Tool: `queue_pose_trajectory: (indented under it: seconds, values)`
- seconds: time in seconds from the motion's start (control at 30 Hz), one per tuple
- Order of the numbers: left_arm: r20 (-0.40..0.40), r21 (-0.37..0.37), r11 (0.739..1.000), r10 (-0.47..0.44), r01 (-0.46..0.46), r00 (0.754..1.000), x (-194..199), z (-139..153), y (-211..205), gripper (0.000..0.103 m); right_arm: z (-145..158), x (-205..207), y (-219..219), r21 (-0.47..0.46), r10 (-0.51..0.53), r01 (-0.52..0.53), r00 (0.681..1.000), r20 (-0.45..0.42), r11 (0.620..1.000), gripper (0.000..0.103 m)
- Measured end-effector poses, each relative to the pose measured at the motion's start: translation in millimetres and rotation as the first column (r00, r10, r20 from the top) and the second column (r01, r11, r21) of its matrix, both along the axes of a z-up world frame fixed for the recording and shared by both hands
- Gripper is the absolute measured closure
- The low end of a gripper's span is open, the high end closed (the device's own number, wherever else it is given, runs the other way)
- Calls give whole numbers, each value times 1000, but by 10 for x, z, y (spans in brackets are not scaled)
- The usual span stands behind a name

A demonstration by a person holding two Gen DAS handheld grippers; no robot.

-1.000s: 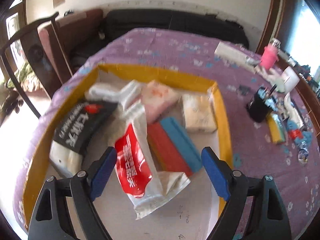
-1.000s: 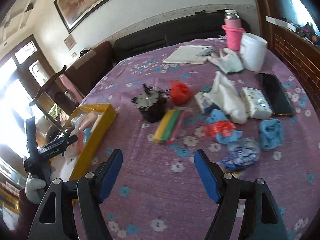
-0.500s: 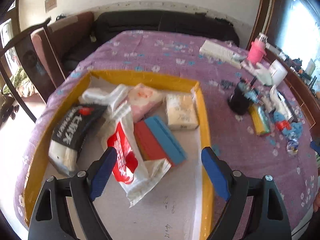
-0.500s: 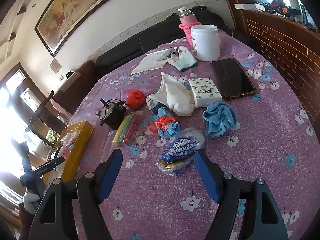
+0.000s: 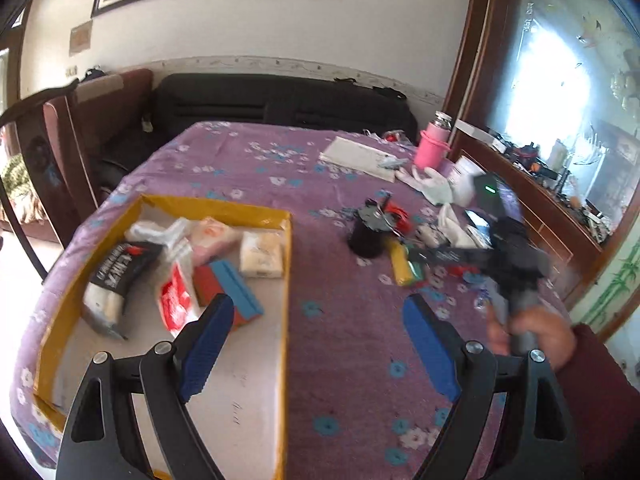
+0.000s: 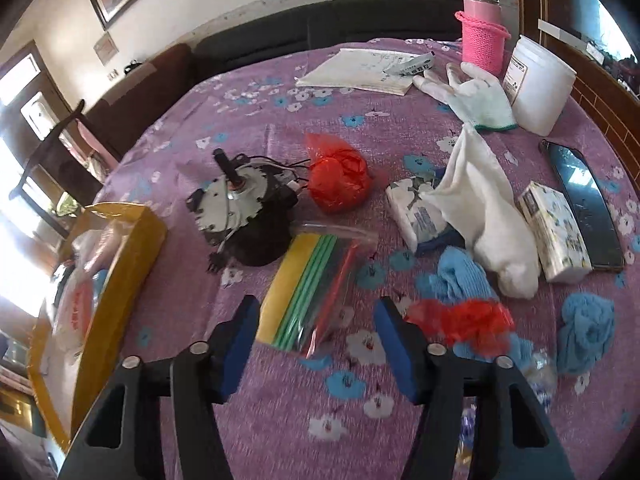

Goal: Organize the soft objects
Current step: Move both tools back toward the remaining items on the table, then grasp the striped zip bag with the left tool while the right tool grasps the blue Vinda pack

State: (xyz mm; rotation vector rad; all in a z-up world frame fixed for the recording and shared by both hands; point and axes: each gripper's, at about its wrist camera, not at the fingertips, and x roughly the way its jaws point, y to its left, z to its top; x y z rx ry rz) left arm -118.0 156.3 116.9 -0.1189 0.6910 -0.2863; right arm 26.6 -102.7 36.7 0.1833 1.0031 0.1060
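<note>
Clear plastic zip bag (image 6: 316, 292) of yellow, green and red sheets, flat on the purple surface (image 6: 280, 420) beside the yellow tray (image 6: 120, 272): probably light, limp, slick. Right gripper (image 6: 314, 350) fingers just closing, bag's near edge between, not yet pinched. Best taken at that edge. Left gripper (image 5: 320, 344) wide, empty.

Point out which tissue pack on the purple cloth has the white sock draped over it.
The floral tissue pack just right of the red bag: the white sock lies over its right end. The other pack, beside the phone, is uncovered.
</note>
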Motion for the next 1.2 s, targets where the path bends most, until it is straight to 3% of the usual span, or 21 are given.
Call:
queue_pose_trajectory:
  seconds: [0.07, 0.13, 0.2, 0.3, 0.4, 0.47, 0.57, 0.7, 0.83, 1.0, 1.2]
  values:
    - [-12, 1, 1000, -6, 6, 1000, -6, -52, -48, 17, -73, 128, 48, -10, -8, 8, 1000, -19, 1000, 43]
    - [-23, 3, 1000, -12, 12, 1000, 11, -89, -66, 17, -141, 168, 78, 13, 5, -4, 999, -40, 1000, 57]
    - [-32, -3, 1000, -17, 17, 999, 28, -116, -78, 17, -120, 91, 118, 21, 25, -25, 999, -40, 999, 57]
    - [-40, -9, 1000, -20, 19, 999, 54, -151, -99, 17, -73, -137, 231, 79, 146, -141, 988, -52, 987, 60]
    - [-60, -23, 999, -28, 27, 998, 86, -207, -163, 17, -29, -429, 285, 204, 290, -273, 956, -55, 940, 61]
    - [-70, -14, 999, -44, 43, 997, 89, -239, -244, 17, 48, -615, 218, 230, 305, -293, 952, -18, 928, 57]
    - [-91, 18, 997, -79, 81, 993, 82, -300, -400, 17, 188, -864, -49, 211, 245, -251, 968, 53, 945, 37]
    - [-138, 40, 992, -113, 120, 984, 119, -436, -626, 17, 341, -1123, -547, 132, 93, -114, 983, 156, 985, 33]
    - [-172, 57, 987, -140, 152, 975, 195, -574, -870, 17, 396, -1211, -1053, 118, -81, 57, 975, 206, 991, 28]
    - [-192, 118, 981, -132, 156, 973, 470, -708, -1173, 17, 267, -1227, -1671, 176, -229, 202, 962, 150, 963, 27]
    - [-218, 177, 978, -72, 112, 973, 841, -882, -1313, 18, 31, -1252, -1772, 226, -228, 206, 971, 74, 952, 27]
